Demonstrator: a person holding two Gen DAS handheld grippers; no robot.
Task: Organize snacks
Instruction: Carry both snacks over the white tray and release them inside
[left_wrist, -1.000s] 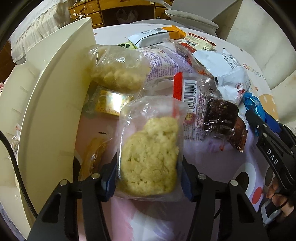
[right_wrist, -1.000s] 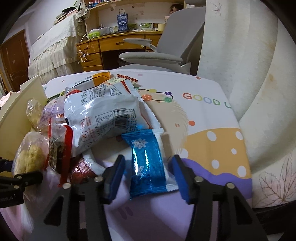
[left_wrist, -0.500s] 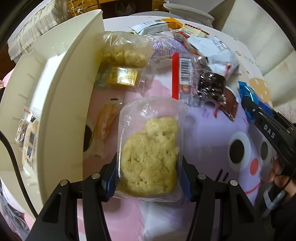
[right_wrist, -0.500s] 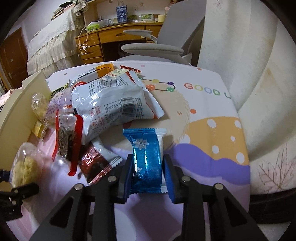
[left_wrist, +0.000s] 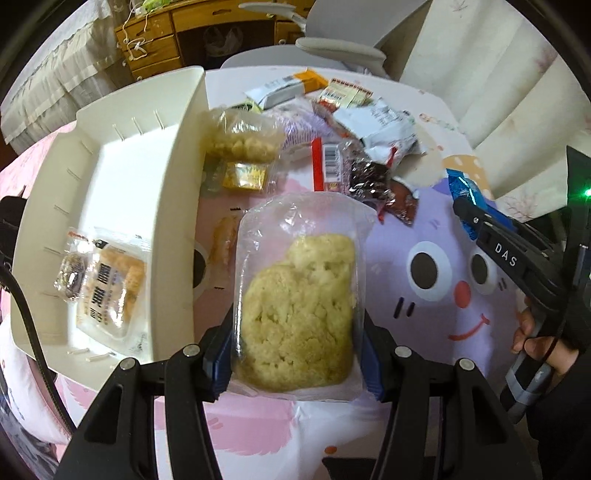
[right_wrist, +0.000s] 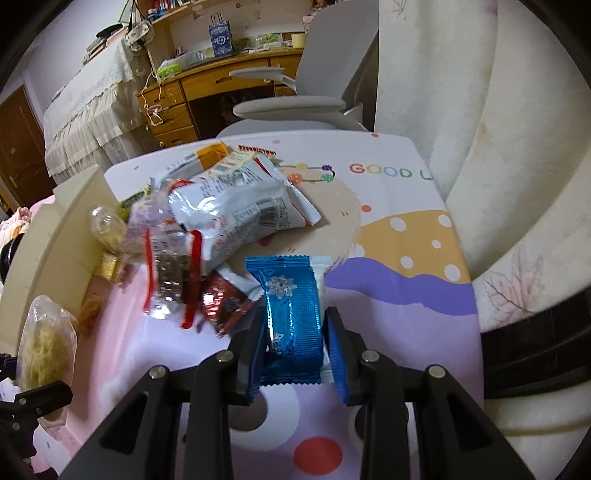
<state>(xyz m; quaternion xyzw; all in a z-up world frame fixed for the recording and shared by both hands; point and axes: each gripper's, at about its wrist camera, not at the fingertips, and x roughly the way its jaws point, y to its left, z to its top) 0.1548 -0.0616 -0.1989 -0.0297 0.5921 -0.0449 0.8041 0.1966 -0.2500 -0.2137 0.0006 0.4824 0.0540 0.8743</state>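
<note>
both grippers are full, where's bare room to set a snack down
Free: the white bin's far floor beyond its two packets, and the purple cat-face cloth near the right gripper. Crowded: the snack pile beside the bin wall.

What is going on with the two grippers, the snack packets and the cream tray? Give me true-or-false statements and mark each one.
1. The left gripper is shut on a clear packet of pale yellow crumbly cake. True.
2. The right gripper is open with nothing between its fingers. False: it is shut on a shiny blue foil packet with a snowflake print.
3. The cream plastic tray already holds packets, among them a clear packet of fried snacks. True.
4. The large white crinkled bag lies inside the tray. False: it lies in the pile on the cartoon-print tablecloth.
</note>
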